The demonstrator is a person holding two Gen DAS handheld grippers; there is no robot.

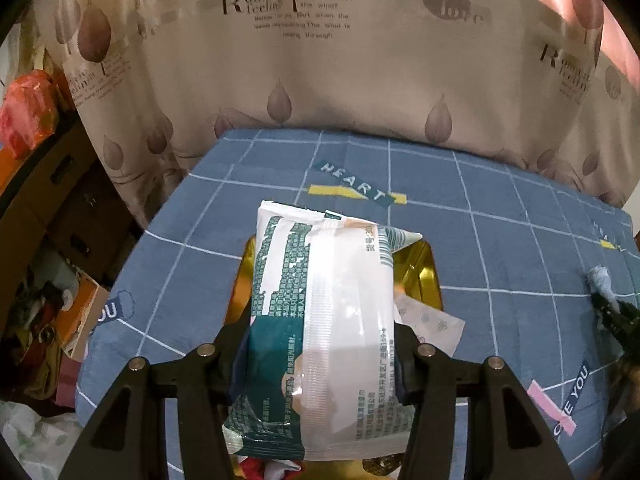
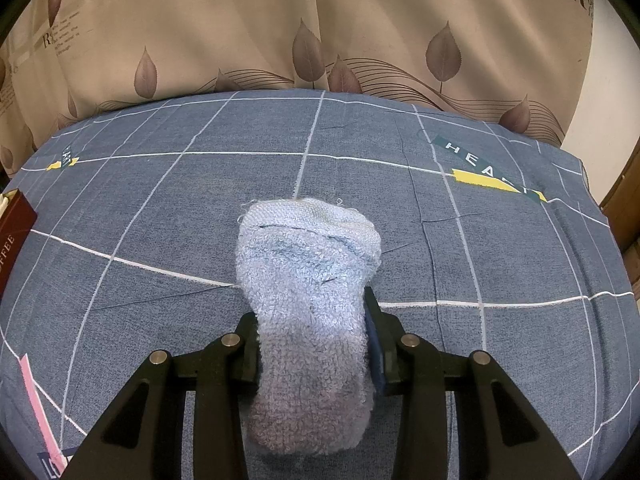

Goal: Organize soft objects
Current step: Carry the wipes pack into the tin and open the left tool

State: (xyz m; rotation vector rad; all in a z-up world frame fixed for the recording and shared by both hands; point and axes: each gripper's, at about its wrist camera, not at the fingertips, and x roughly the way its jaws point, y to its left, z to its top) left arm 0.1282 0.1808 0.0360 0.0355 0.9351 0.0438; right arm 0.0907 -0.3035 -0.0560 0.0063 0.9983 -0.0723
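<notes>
At the far left, cardboard boxes and clutter stood beside the bed, whose blue checked sheet ran back to a leaf-printed curtain. My left tongs gripped a white and green plastic pack by its sides, the pads pressed into the wrapper, and held it lengthwise above a gold tray. A small pale sachet poked out from beneath the pack on its right side. Further right on the same sheet, the tip of my other tongs showed with a scrap of blue cloth at the edge of that view. In the right-hand view, a dark red box printed with part of the word COFFEE sat at the left margin. My right tongs were closed narrowly on a rolled light-blue towel, which stuck out forward past the fingers over the sheet.
</notes>
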